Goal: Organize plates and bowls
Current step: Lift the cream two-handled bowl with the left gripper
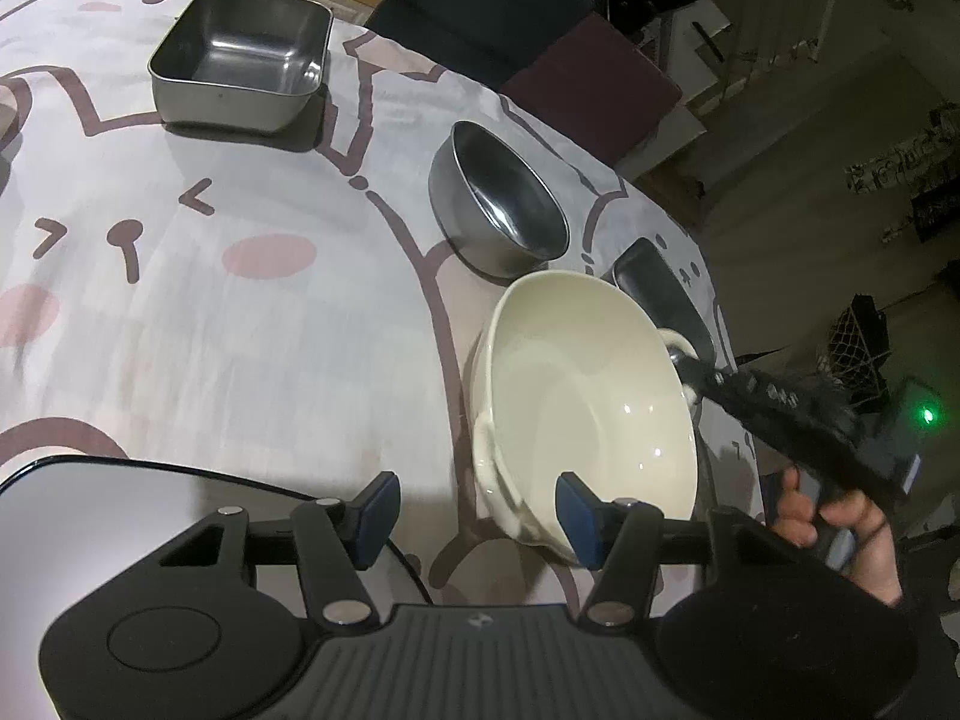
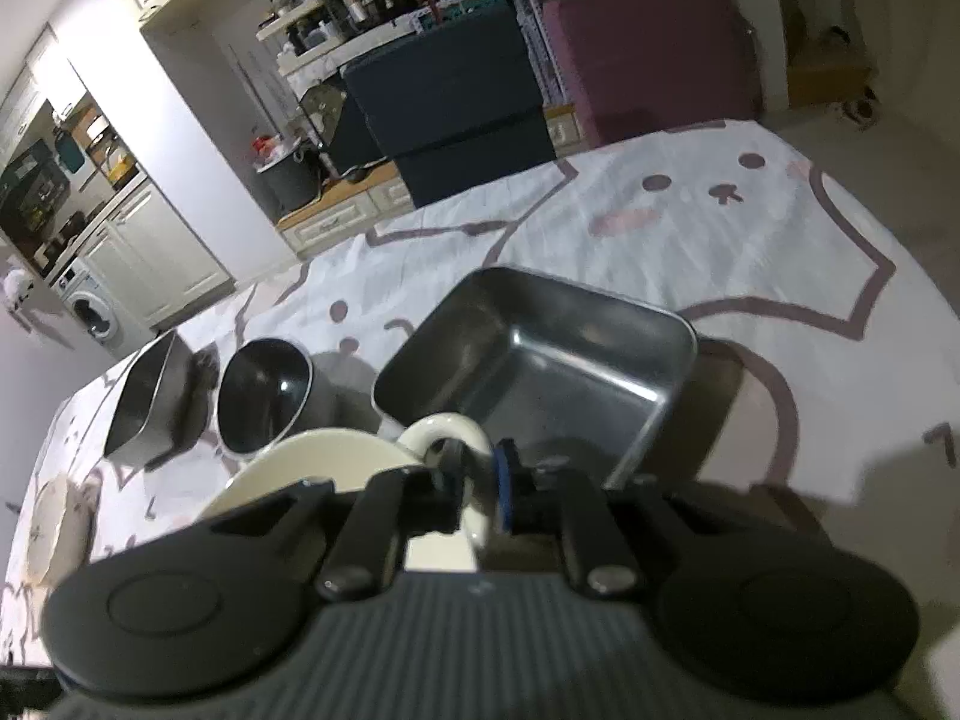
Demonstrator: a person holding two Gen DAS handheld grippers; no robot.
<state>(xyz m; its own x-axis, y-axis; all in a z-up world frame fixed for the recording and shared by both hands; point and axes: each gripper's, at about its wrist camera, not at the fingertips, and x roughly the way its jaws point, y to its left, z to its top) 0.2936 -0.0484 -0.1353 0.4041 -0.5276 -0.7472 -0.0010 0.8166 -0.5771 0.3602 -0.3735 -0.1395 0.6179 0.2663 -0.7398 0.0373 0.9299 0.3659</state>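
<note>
A cream ceramic bowl with loop handles sits near the table's right edge. My right gripper, held by a hand, is shut on the bowl's far handle. In the right wrist view its tips pinch that handle, and the cream bowl lies just left of them. My left gripper is open. The bowl's near rim sits between its blue pads, and the left pad stands clear of the bowl wall.
On the cloth stand a square steel tray, a round steel bowl and a small steel dish. A black-rimmed white plate lies under my left gripper. A patterned plate lies far left.
</note>
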